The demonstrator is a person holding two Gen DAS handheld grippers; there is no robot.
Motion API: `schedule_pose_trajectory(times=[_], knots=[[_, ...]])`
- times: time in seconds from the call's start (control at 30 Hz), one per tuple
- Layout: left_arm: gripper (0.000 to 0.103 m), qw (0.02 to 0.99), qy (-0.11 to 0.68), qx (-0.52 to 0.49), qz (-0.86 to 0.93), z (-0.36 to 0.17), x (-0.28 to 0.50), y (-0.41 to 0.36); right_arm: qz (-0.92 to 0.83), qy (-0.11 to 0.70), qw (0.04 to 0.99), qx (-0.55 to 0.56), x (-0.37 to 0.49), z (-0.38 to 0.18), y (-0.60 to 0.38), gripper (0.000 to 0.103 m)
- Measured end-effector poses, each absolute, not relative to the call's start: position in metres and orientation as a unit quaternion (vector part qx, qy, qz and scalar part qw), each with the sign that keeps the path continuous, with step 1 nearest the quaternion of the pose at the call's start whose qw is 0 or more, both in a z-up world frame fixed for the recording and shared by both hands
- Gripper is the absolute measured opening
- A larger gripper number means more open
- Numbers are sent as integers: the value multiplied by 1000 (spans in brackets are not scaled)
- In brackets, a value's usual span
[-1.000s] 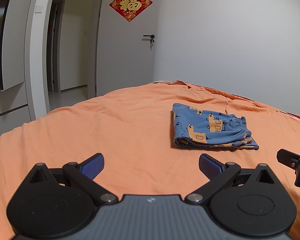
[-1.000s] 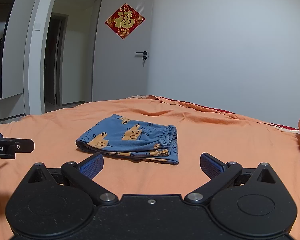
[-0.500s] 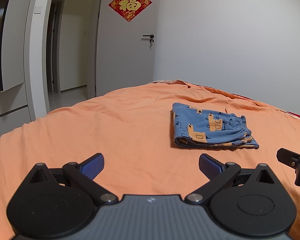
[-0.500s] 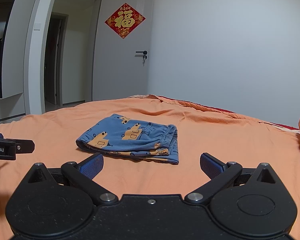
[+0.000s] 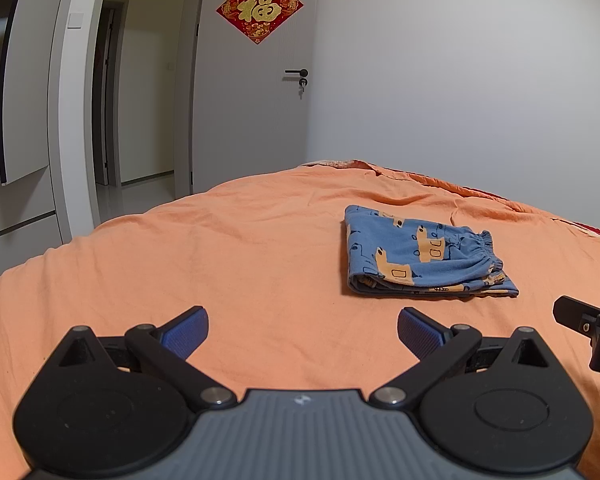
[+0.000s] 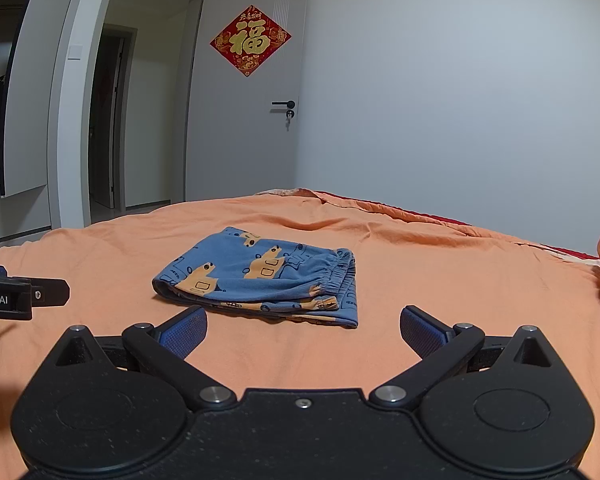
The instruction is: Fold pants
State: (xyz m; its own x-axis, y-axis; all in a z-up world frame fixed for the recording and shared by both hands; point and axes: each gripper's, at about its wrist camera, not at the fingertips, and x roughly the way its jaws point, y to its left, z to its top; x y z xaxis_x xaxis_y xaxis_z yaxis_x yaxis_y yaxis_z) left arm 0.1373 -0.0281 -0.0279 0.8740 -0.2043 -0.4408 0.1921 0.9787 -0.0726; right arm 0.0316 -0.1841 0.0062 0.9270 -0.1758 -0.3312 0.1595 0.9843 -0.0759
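Pants (image 6: 260, 276) lie folded into a compact stack mid-bed (image 6: 440, 280), waistband turned right, touched by neither tool; left hand-held gripper (image 5: 302, 326) and right hand-held gripper (image 6: 303, 326) hang short of them, both spread wide and empty, folding apparently finished.

Black linkage grippers (image 5: 302, 330), blue ribbed pads (image 6: 184, 330), silver screws.
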Motion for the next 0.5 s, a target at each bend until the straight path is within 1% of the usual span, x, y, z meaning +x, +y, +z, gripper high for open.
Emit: schedule_pose_trajectory(times=[0.5], knots=[[103, 968, 233, 5, -98, -27, 135, -30, -85, 171, 981, -24, 31, 7, -184, 102]])
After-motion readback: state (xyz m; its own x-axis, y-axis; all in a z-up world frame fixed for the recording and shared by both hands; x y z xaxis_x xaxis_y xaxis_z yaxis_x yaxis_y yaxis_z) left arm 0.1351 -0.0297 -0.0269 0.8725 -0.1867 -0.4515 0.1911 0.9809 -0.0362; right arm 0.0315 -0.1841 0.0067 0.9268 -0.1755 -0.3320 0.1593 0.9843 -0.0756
